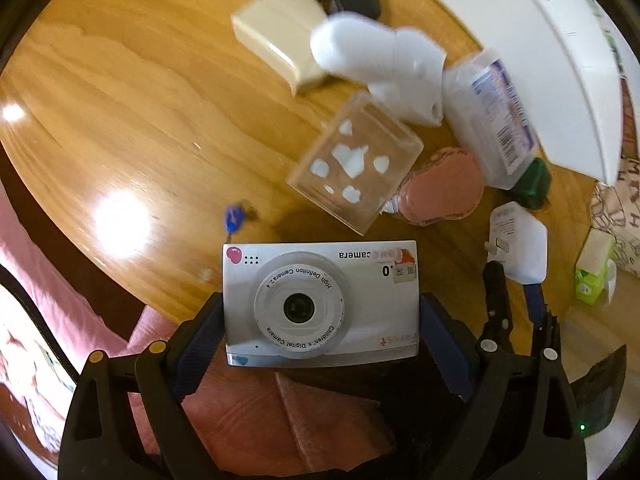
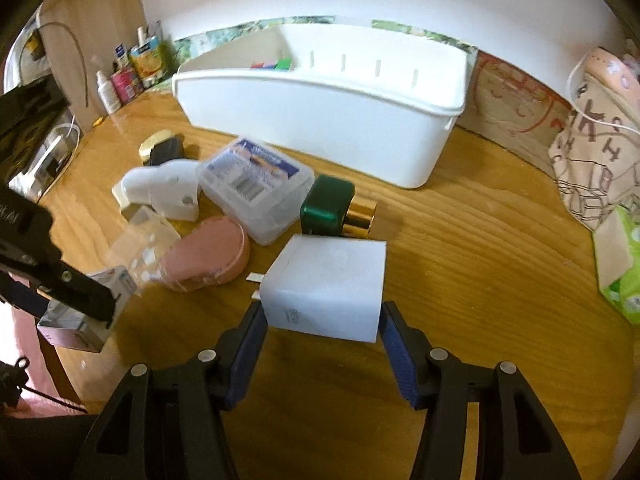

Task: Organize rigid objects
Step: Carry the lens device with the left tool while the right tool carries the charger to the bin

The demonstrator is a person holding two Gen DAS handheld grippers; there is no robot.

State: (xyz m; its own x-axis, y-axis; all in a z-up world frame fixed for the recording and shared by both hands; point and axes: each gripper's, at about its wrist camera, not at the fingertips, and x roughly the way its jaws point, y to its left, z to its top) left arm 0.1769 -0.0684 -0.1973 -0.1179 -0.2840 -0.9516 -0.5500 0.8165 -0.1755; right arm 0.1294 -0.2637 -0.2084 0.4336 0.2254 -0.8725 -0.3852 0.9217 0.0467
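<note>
Because the job was to gather loose hard items into 1 place, the white bin (image 2: pixel 320 120) stood at the back of the wooden tabletop (image 2: pixel 480 240) with its top open, and a few small coloured pieces already lay inside at its far end. In front of it the unsorted things sat bunched together: a clear lidded box (image 2: pixel 256 188), a white plastic piece (image 2: pixel 164 188), a pink case (image 2: pixel 208 256) and a green block (image 2: pixel 326 204).

The left gripper (image 1: pixel 320 316) was clenched wide on a silver toy camera (image 1: pixel 320 300), its fingers (image 1: pixel 198 344) pressing the 2 short ends so the body hung level, clear of the tabletop, probably for carrying to the bin.

The right gripper (image 2: pixel 322 320) gripped a white charger cube (image 2: pixel 326 286) by its flat sides, prongs pointing away to the left, held just above the wood.
</note>
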